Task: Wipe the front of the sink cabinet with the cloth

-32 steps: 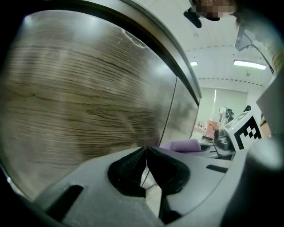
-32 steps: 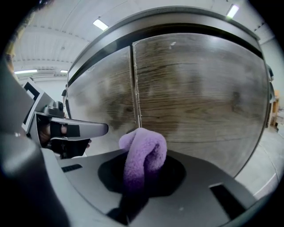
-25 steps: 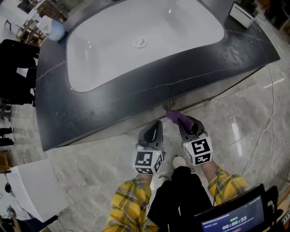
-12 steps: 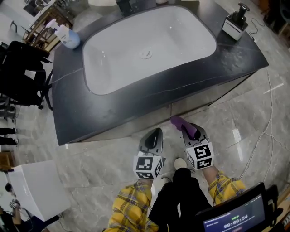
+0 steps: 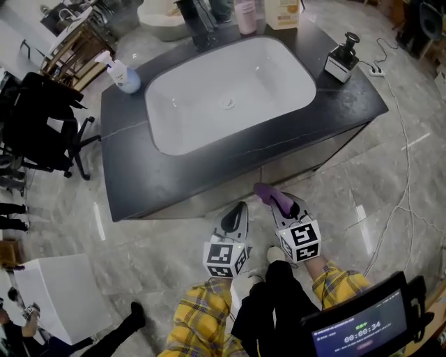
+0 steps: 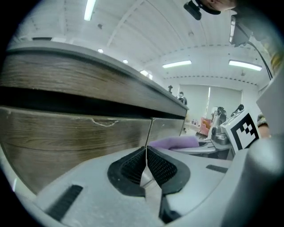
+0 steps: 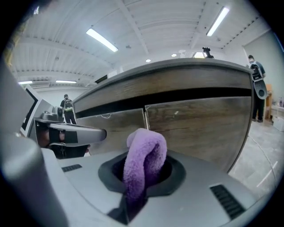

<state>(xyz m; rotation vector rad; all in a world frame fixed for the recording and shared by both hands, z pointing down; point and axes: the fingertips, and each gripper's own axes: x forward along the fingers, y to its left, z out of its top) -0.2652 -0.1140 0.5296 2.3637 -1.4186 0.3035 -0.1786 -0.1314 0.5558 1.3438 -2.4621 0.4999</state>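
Observation:
My right gripper point(image 5: 277, 201) point(image 7: 144, 175) is shut on a purple cloth point(image 5: 270, 195) point(image 7: 144, 162) that loops up out of its jaws. It hangs a short way in front of the wood-grain front of the sink cabinet point(image 7: 195, 119) point(image 5: 279, 171), near the seam between the two doors point(image 7: 145, 119); the cloth is apart from the wood. My left gripper point(image 5: 235, 213) point(image 6: 145, 162) is shut with nothing in it, beside the right one and facing the left door point(image 6: 66, 137). The cloth point(image 6: 171, 142) shows at its right.
A dark countertop point(image 5: 125, 181) with a white basin point(image 5: 230, 90) tops the cabinet. A soap bottle point(image 5: 124, 75), a pink cup point(image 5: 245, 15) and a small device point(image 5: 342, 59) stand on it. A black chair point(image 5: 42, 125) is to the left; cables point(image 5: 404, 125) lie on the marble floor.
The head view has drawn back from the cabinet, so more of the countertop and floor shows. Both grippers sit a little farther from the cabinet front; the cloth stays held.

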